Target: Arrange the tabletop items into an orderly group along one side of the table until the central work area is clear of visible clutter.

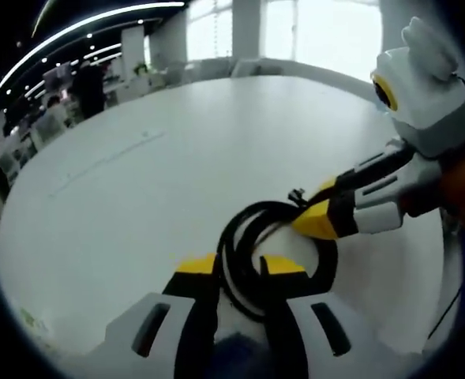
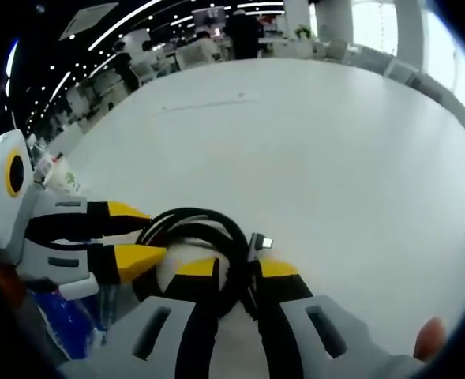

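A black cable (image 1: 240,237) lies coiled in a loop on the white table (image 1: 177,158), with both grippers on it. My left gripper (image 1: 240,267) has strands of the coil running between its yellow-tipped jaws. The right gripper (image 1: 315,207) reaches in from the right and pinches the coil's far side. In the right gripper view my right gripper (image 2: 237,268) is closed around the cable (image 2: 196,225), whose silver plug (image 2: 261,243) sticks out by the right jaw. The left gripper (image 2: 133,233) comes in from the left, its fingers around the coil's other side.
A white packet with green print (image 2: 62,178) lies near the table's edge, and something blue (image 2: 58,324) sits low beside the left gripper. A fingertip (image 2: 429,338) shows at lower right. Office desks, chairs and standing people are beyond the table.
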